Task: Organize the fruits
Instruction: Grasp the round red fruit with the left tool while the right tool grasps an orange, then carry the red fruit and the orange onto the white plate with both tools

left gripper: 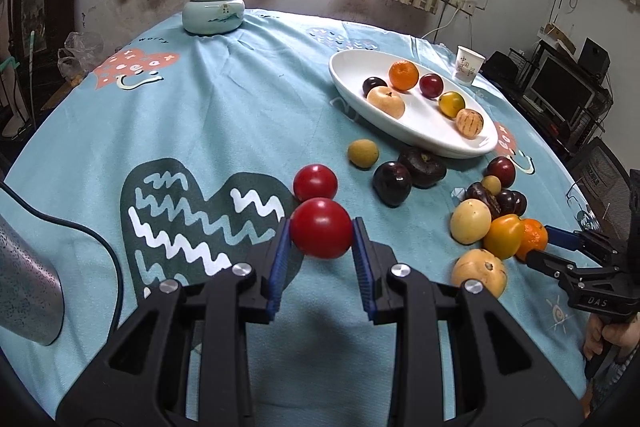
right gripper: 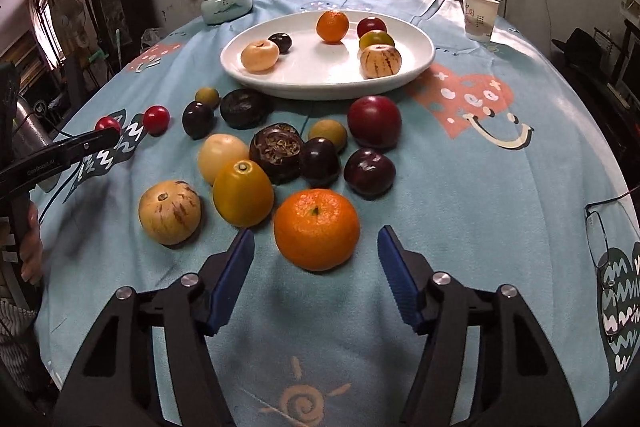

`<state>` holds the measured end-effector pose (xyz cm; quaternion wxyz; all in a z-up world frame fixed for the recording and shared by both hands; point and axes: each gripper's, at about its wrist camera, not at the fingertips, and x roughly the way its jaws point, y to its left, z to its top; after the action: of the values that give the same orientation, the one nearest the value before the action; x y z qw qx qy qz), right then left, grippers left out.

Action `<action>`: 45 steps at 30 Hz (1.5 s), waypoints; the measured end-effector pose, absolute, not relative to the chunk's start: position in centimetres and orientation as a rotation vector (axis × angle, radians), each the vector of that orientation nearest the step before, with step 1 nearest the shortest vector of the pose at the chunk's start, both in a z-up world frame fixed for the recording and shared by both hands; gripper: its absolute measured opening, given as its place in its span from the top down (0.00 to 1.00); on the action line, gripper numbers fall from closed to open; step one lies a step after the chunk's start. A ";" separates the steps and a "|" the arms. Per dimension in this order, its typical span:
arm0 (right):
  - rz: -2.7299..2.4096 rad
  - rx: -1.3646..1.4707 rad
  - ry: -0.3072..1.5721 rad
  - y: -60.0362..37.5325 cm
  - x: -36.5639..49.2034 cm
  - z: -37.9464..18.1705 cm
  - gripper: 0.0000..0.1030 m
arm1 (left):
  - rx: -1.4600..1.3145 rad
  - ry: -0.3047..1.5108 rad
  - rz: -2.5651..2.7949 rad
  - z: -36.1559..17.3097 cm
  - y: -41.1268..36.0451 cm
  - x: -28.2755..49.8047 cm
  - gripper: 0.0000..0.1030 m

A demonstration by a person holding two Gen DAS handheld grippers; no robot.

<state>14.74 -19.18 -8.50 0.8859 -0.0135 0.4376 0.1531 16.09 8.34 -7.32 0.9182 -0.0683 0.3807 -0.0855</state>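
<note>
My left gripper (left gripper: 321,225) is shut on a red tomato (left gripper: 320,231), held just above the blue cloth; a second red tomato (left gripper: 315,182) lies right behind it. In the right wrist view the left gripper (right gripper: 109,135) shows at the far left with that tomato (right gripper: 107,125). My right gripper (right gripper: 316,233) stands open around a tangerine (right gripper: 316,229) that rests on the cloth, with a gap at each blue pad. A white oval plate (right gripper: 320,91) behind holds several fruits, among them another tangerine (right gripper: 333,25).
Several loose fruits lie between the plate and the grippers: dark plums, yellow ones, a striped melon (right gripper: 170,211). A lidded ceramic jar (left gripper: 212,13) and a paper cup (right gripper: 479,17) stand at the back. Glasses (right gripper: 604,247) lie right, a metal cylinder (left gripper: 24,283) with a cable left.
</note>
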 end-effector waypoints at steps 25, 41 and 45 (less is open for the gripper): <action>0.404 0.267 0.839 -23.5 13.6 -7.7 0.57 | -0.149 0.773 -0.217 -6.9 8.2 15.6 0.70; 0.348 0.187 0.317 -25.4 16.0 12.5 0.57 | -0.051 0.552 -0.234 8.6 3.8 22.9 0.70; 0.390 0.174 0.336 -23.5 19.8 11.8 0.57 | -0.061 0.596 -0.236 7.1 1.9 27.9 0.70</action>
<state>19.82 -23.46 11.84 0.9633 0.0858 0.1658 0.1928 27.94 1.92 7.09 0.9486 -0.0298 0.2930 -0.1161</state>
